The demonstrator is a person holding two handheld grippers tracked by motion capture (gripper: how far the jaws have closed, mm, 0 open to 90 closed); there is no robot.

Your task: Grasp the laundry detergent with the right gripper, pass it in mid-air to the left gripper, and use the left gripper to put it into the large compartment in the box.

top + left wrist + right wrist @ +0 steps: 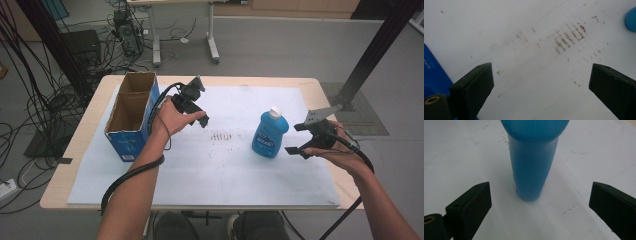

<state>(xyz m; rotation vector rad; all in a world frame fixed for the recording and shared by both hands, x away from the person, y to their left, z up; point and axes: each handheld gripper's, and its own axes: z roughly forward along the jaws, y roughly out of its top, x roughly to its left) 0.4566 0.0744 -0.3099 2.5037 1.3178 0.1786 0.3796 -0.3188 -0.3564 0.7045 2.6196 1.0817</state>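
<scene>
Two grippers: both held above the desk (pixel 320 87), one in each of the person's hands, each with its fingers spread wide and nothing between them.
Right gripper (pixel 298 138): at the right of the desk, just right of the blue bottle (pixel 270 133), pointing left at it.
Right fingers (pixel 471 205): wide apart in the right gripper view, one on each side of the bottle's lower body; the bottle stands a little beyond the tips, and no finger touches it.
Left gripper (pixel 200 107): left of centre, just right of the cardboard box (pixel 131 116), tilted down toward the white mat (pixel 225 175).
Left fingers (pixel 474 86): wide apart in the left gripper view, holding nothing; below them lies bare mat with rows of small brown marks (pixel 569 37).
Blue bottle: upright on the mat, right of centre, with a white cap and a label on its front; its edge shows at the far right of the left gripper view, well apart from the left fingers.
Cardboard box: open-topped, blue on the outside, split into two compartments, standing at the left edge of the mat; a strip of its blue side shows at the left of the left gripper view.
Mat: white, covering most of the desk top.
</scene>
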